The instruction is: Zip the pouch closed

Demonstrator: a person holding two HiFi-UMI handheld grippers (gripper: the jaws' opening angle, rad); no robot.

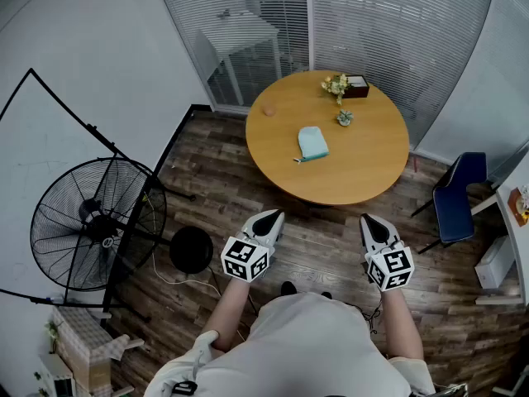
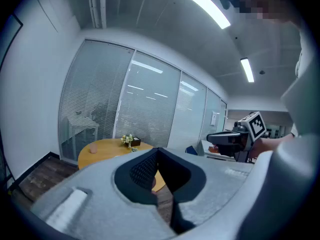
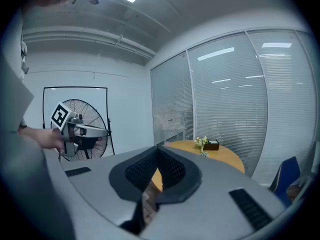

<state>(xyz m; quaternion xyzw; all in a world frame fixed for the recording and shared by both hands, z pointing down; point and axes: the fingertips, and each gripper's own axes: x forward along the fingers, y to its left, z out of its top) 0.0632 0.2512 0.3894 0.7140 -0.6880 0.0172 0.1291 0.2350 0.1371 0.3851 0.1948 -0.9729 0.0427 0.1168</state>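
Observation:
A light blue pouch (image 1: pixel 312 143) lies flat near the middle of the round wooden table (image 1: pixel 372 168), with its zip pull at the near left corner. Both grippers hang well short of the table, over the wood floor. My left gripper (image 1: pixel 272 217) is shut and empty, tips touching (image 2: pixel 158 149). My right gripper (image 1: pixel 369 220) is likewise shut with nothing in it (image 3: pixel 159 147). Each gripper view shows the other gripper beside it, and in both the jaws hide the pouch.
On the far side of the table are a small flower bunch (image 1: pixel 335 85), a dark box (image 1: pixel 357 84), a little plant (image 1: pixel 344 118) and a pink cup (image 1: pixel 269 111). A large black fan (image 1: pixel 95 222) and a black stool (image 1: pixel 192 249) stand left. A blue chair (image 1: pixel 459 195) is right.

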